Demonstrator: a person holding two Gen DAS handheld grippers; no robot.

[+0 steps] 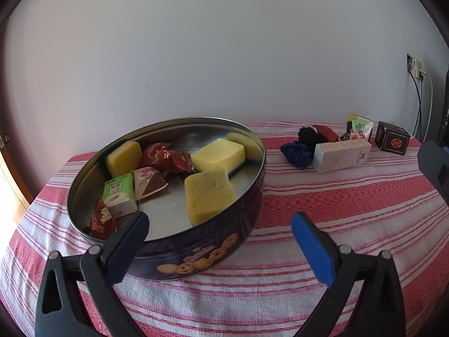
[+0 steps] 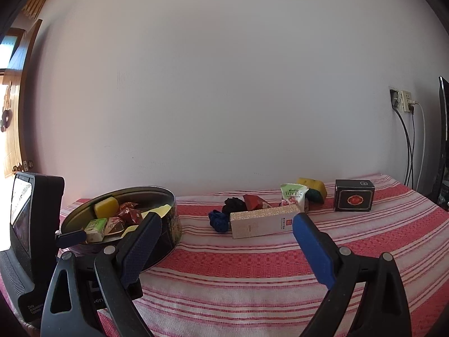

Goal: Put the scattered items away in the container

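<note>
Both claws wide, empty | tin [image 1: 202,255] near left claw [image 1: 220,229] | long box [image 2: 263,221] before right claw [image 2: 227,229]

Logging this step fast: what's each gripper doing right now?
Left gripper: open, holding nothing, by the tin.
Right gripper: open, holding nothing, facing the long box.

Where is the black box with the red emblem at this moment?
In both views the black box stands on the striped tablecloth at the far right, near the wall, apart from the long white box to its left.
</note>
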